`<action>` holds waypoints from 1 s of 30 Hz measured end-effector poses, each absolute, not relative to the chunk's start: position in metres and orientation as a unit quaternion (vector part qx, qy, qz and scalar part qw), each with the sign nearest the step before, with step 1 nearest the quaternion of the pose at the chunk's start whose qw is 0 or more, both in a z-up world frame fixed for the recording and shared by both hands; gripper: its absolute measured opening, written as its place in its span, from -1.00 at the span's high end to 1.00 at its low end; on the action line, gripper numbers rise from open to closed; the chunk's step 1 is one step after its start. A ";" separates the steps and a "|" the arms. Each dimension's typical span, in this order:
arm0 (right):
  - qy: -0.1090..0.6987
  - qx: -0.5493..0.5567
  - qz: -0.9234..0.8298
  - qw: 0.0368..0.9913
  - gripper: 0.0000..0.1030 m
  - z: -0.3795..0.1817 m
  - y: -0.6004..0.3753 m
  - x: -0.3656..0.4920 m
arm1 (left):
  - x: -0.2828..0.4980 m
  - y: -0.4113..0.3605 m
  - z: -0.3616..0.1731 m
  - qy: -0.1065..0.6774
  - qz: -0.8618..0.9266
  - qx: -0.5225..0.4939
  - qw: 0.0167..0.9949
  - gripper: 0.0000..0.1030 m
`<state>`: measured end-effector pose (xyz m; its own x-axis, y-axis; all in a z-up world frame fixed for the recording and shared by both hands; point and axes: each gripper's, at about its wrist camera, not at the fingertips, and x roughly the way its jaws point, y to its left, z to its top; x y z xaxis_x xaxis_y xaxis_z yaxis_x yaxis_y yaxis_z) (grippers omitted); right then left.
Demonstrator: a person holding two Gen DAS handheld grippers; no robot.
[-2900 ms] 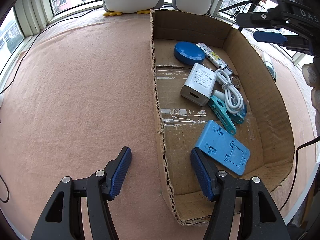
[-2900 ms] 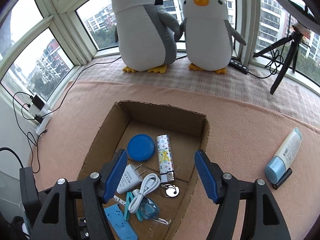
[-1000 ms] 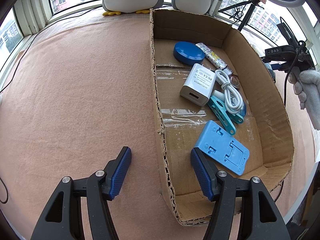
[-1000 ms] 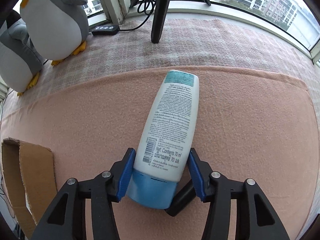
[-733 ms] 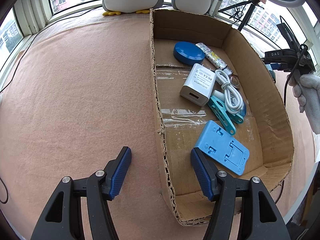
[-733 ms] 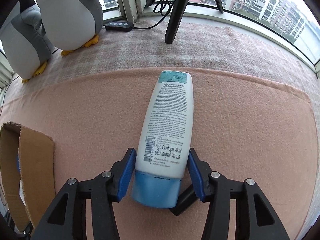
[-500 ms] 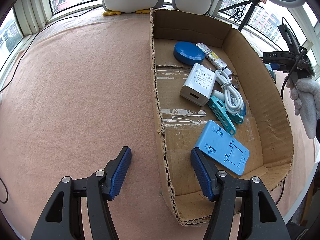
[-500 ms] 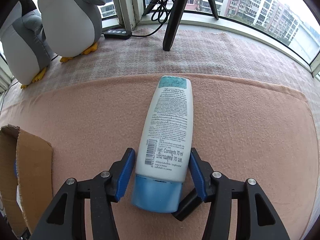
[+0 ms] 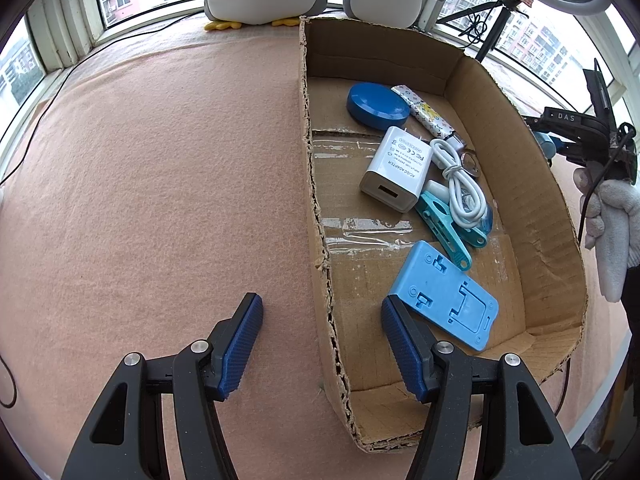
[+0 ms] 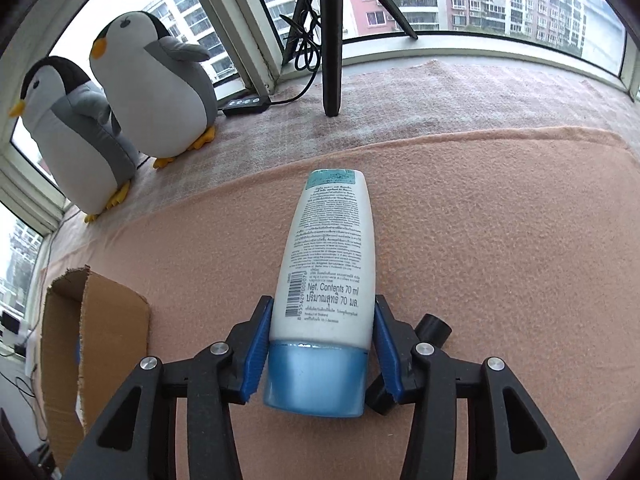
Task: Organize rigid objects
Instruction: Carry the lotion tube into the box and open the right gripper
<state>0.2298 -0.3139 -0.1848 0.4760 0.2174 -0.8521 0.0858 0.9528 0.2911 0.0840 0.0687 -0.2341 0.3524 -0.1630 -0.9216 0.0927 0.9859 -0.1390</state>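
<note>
Pink blanket (image 10: 500, 240) spreads bare around jaws-gripped lotion tube (image 10: 328, 256).

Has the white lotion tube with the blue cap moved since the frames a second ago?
Yes. The white lotion tube with the blue cap, clamped by the right gripper, has lifted and swung toward the cardboard box, which fills more of the view.

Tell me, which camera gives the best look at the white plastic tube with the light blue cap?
The right wrist view: the white plastic tube with the light blue cap fills the centre, clamped in the right gripper. The left wrist view shows only a blue sliver beyond the cardboard box wall.
</note>
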 end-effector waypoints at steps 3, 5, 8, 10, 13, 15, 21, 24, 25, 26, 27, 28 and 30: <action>0.511 0.217 0.062 0.829 0.16 -0.186 -0.323 0.226 | 0.084 0.068 -0.234 0.564 -0.078 -0.031 0.822 -0.29; 0.510 0.251 0.076 0.819 0.16 -0.188 -0.326 0.225 | 0.084 0.068 -0.234 0.564 -0.078 -0.031 0.822 -0.29; 0.506 0.291 0.095 0.806 0.16 -0.186 -0.324 0.222 | 0.084 0.068 -0.234 0.564 -0.078 -0.031 0.822 -0.29; 0.500 0.301 0.106 0.805 0.17 -0.180 -0.321 0.220 | 0.084 0.069 -0.234 0.564 -0.078 -0.031 0.822 -0.29; 0.494 0.300 0.121 0.807 0.19 -0.169 -0.312 0.219 | 0.084 0.069 -0.234 0.564 -0.078 -0.031 0.822 -0.29; 0.491 0.293 0.127 0.811 0.19 -0.162 -0.304 0.219 | 0.084 0.068 -0.234 0.563 -0.078 -0.031 0.822 -0.29; 0.480 0.297 0.154 0.811 0.19 -0.146 -0.288 0.217 | 0.085 0.069 -0.234 0.564 -0.078 -0.032 0.822 -0.29; 0.476 0.295 0.169 0.811 0.19 -0.136 -0.279 0.215 | 0.085 0.069 -0.234 0.564 -0.078 -0.032 0.822 -0.29; 0.476 0.293 0.176 0.810 0.19 -0.132 -0.274 0.213 | 0.085 0.069 -0.234 0.564 -0.078 -0.032 0.822 -0.29; 0.476 0.290 0.182 0.810 0.19 -0.129 -0.269 0.211 | 0.085 0.069 -0.234 0.564 -0.078 -0.032 0.822 -0.29; 0.476 0.287 0.189 0.810 0.19 -0.126 -0.265 0.208 | 0.085 0.069 -0.234 0.564 -0.078 -0.032 0.822 -0.29; 0.475 0.282 0.198 0.810 0.19 -0.122 -0.259 0.205 | 0.085 0.069 -0.234 0.564 -0.078 -0.032 0.822 -0.29; 0.476 0.274 0.213 0.808 0.19 -0.116 -0.246 0.199 | 0.085 0.069 -0.234 0.564 -0.078 -0.032 0.822 -0.29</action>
